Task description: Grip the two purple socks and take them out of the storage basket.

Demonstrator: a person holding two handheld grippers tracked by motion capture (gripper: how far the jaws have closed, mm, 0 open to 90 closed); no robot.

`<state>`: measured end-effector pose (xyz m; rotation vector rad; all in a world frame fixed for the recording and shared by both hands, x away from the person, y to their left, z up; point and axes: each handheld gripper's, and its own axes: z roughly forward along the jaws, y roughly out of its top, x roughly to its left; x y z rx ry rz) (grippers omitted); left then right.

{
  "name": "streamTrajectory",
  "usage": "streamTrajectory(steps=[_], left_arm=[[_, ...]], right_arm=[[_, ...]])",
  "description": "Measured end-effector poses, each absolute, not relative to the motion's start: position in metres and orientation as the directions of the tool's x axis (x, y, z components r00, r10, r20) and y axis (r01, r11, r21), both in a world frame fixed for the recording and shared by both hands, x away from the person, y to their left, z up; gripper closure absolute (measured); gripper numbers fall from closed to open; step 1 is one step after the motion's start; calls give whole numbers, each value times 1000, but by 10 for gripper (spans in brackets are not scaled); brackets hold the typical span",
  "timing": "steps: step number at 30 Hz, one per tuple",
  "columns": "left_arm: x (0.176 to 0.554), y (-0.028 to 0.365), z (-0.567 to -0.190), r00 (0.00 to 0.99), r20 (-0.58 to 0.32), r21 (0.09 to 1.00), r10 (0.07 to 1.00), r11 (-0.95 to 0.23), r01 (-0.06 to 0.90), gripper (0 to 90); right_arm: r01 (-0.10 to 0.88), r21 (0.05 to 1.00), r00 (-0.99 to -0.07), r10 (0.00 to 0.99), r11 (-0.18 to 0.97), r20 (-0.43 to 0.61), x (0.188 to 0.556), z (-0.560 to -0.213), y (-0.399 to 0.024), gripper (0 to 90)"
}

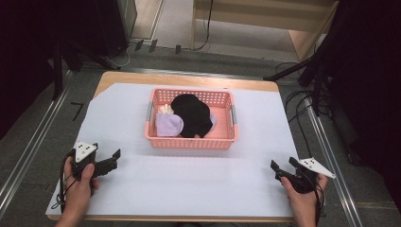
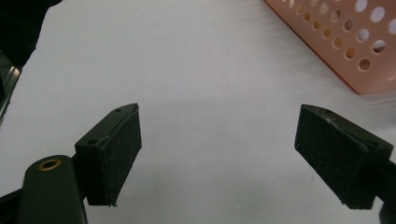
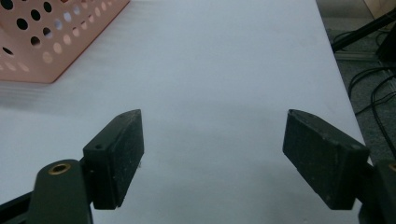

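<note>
A pink perforated basket (image 1: pixel 153 139) stands at the middle of the white table. In it lie a black cloth (image 1: pixel 191 113), a lilac cloth (image 1: pixel 169 125) and a pale item at the left rear. My left gripper (image 1: pixel 108 160) rests near the table's front left, held by a hand, jaws wide open with nothing between them (image 2: pixel 217 154). At the front right, my right gripper (image 1: pixel 283 166) is open too, nothing between its pads (image 3: pixel 212 154). A basket corner (image 2: pixel 355 46) shows in the left gripper view, and the basket's other front corner (image 3: pixel 42 42) in the right gripper view.
The white sheet (image 1: pixel 189 179) covers the table, with a wooden edge at the back. Dark stands and cables (image 1: pixel 302 113) crowd the floor to the right. Metal rails run along both table sides.
</note>
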<state>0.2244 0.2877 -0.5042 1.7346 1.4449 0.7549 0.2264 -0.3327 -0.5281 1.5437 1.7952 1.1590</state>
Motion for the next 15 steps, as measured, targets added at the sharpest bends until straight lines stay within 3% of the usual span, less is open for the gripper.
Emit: streamTrajectory(steps=[15], left_arm=[[224,288,-504,190,-20,834,982,-89,544,153]], right_arm=[[482,876,-244,958,-13,148,231,-510,-318,230]])
